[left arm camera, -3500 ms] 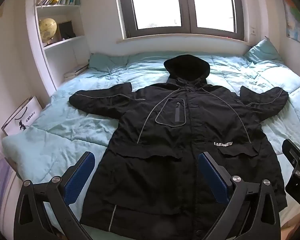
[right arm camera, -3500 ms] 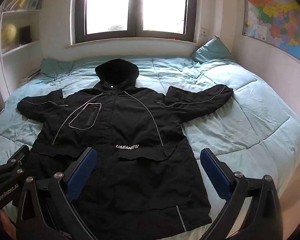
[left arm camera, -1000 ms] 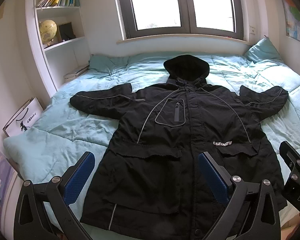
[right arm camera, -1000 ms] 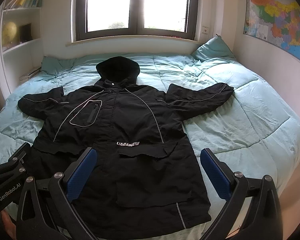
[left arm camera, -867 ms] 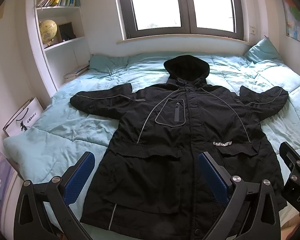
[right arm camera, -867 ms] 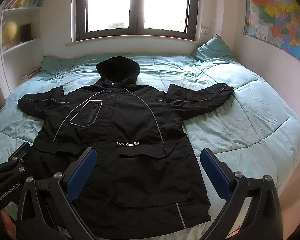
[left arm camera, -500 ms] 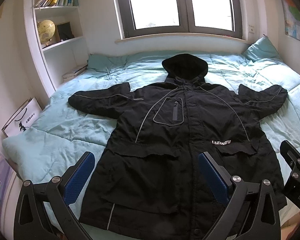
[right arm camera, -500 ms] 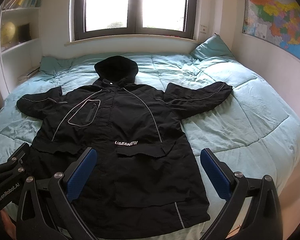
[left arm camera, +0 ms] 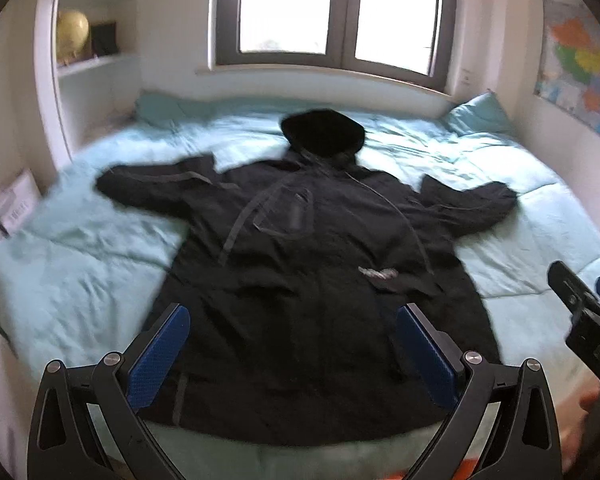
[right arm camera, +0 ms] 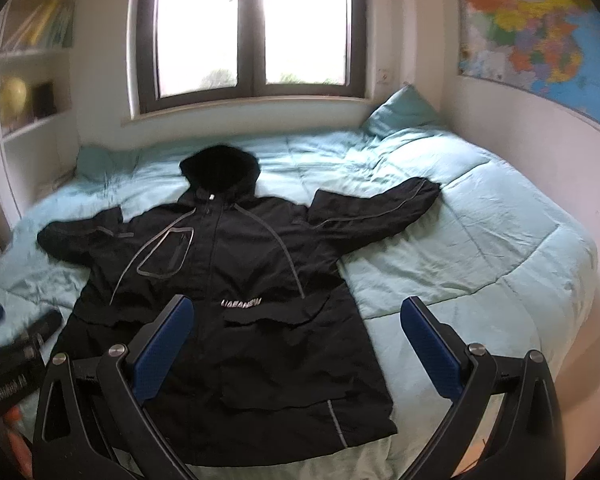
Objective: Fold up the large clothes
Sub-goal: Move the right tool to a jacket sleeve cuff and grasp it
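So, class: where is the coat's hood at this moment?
In the right wrist view, the hood lies at the far end of the black coat, left of centre on the teal duvet, below the window.

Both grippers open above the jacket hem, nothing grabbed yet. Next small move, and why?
Probably send the right gripper out to the cuff of the right sleeve and pinch it. The black jacket lies flat, face up on the bed, both sleeves spread wide. The left gripper is open too and holds nothing. Sleeves likely fold in first.
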### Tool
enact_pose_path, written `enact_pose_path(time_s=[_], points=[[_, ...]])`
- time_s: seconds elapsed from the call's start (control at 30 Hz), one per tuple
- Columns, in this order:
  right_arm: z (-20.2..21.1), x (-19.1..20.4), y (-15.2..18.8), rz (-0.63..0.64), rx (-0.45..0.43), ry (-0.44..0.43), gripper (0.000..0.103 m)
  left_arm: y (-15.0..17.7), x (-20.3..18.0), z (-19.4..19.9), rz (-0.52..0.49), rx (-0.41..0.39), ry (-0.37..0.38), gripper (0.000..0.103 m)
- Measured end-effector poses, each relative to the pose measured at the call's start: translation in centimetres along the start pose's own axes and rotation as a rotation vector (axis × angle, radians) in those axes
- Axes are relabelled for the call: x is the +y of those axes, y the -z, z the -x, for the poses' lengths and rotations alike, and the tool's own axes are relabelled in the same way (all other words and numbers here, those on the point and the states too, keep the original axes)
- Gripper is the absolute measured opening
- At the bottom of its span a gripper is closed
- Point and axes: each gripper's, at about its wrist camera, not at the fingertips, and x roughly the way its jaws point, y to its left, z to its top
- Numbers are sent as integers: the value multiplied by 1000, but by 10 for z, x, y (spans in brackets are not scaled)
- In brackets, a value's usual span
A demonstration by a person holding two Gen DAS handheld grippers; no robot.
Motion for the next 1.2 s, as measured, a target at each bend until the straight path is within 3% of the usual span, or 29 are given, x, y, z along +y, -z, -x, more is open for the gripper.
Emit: enact_pose_path(time_s=[0.1,0.23,0.37,0.53,0.67,0.77,0.97,1.03,1.1,1.2], points=[[6,-14,6,-28,9,3,103,8,5,16,57,-50,35,103],[5,-37,8,-73,17,-1,103,8,12,30,121,-171,-2,103],[-18,-62,6,-146,10,-16,103,-1,18,7,148,-204,-23,103],[-89,-80,-1,-176,13,-35,103,-22,-2,-83,39,-98,-7,103],[-185,-93,-3,-183,59,-13,103,-48,-39,-173,-61,-30,38,103],[-240,-102,-21,-186,77,-7,103,-79,-77,-217,-158,-24,55,103],[-300,-129,-91,-203,156,36,103,-153,-141,-269,-199,155,159,103],[-311,-144,-114,-209,192,67,101,-172,-160,-281,-215,211,141,103],[-320,-162,-136,-223,225,64,93,-194,-181,-294,-239,265,98,103],[-335,-197,-167,-258,278,72,83,-219,-200,-304,-209,346,132,103]])
